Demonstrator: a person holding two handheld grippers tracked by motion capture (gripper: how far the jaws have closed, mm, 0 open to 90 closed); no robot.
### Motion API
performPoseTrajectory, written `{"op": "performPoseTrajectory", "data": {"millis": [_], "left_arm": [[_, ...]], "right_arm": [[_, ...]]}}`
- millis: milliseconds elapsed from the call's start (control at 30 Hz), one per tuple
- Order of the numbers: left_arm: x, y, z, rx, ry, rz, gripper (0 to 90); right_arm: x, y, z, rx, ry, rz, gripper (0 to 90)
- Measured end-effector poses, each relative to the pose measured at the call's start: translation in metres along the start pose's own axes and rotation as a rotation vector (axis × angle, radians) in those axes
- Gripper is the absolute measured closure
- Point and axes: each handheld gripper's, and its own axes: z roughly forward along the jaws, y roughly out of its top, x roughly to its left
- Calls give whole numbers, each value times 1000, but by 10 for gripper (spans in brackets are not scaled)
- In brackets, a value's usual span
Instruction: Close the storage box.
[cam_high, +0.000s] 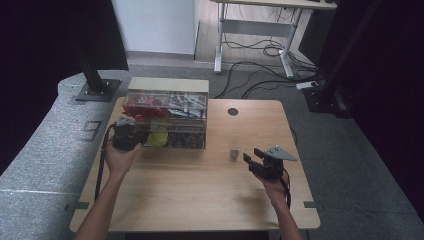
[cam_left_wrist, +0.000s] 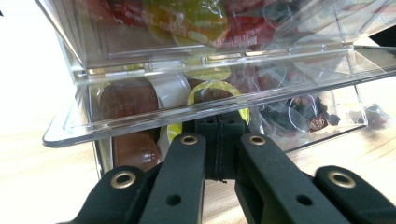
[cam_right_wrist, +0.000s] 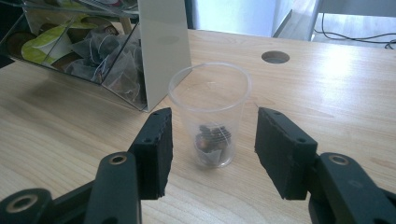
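Pale wood-grain table (cam_high: 200, 185), rounded corners, round cable hole (cam_high: 233, 111) near the far edge. On its far left part, clear plastic organizer (cam_high: 167, 120), boxy, split into compartments, hinged flaps at the front, a plain cream panel for its end wall. Packed with small packets: red wrappers (cam_high: 142, 107) in the upper left, clear crinkly ones upper right, yellow-green pods (cam_high: 159, 137) lower left, dark tea bags (cam_high: 187, 137) lower right. Seen from the left gripper view, a transparent flap (cam_left_wrist: 196, 109) jutting out over brown and yellow-green pods (cam_left_wrist: 212, 91); a round dark label on one pyramid bag (cam_left_wrist: 317, 123), print too small to read. No other writing legible.

Left gripper (cam_high: 125, 137), matte black, pushed up against the lower left compartment, jaws pressed together with no gap between them, tips under the flap's lip; whether anything is pinched there, cannot tell.

Right gripper (cam_right_wrist: 212, 149), black with blocky flat pads (cam_right_wrist: 156, 149) and a grey triangular plate on top, resting low over the table's right part, jaws spread wide, one on each side of the cup and clear of it.

Cup (cam_right_wrist: 210, 112), thin clear plastic, tapered, upright on the table right of the organizer, just beside its end wall in the right gripper view. At its bottom, one tea bag (cam_right_wrist: 212, 142), translucent mesh around dark bits.
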Motion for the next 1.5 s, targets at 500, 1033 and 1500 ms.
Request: {"op": "performPoseTrajectory", "data": {"millis": [500, 1033, 1500], "left_arm": [[2, -20, 5, 25, -17, -14, 900], [4, -40, 15, 69, -37, -28, 900], [5, -54, 23, 108, -63, -43, 900]], "right_arm": [[3, -4, 0, 16, 1, -11, 460], [3, -7, -1, 19, -1, -9, 460], [3, -8, 0, 23, -1, -9, 460]]}}
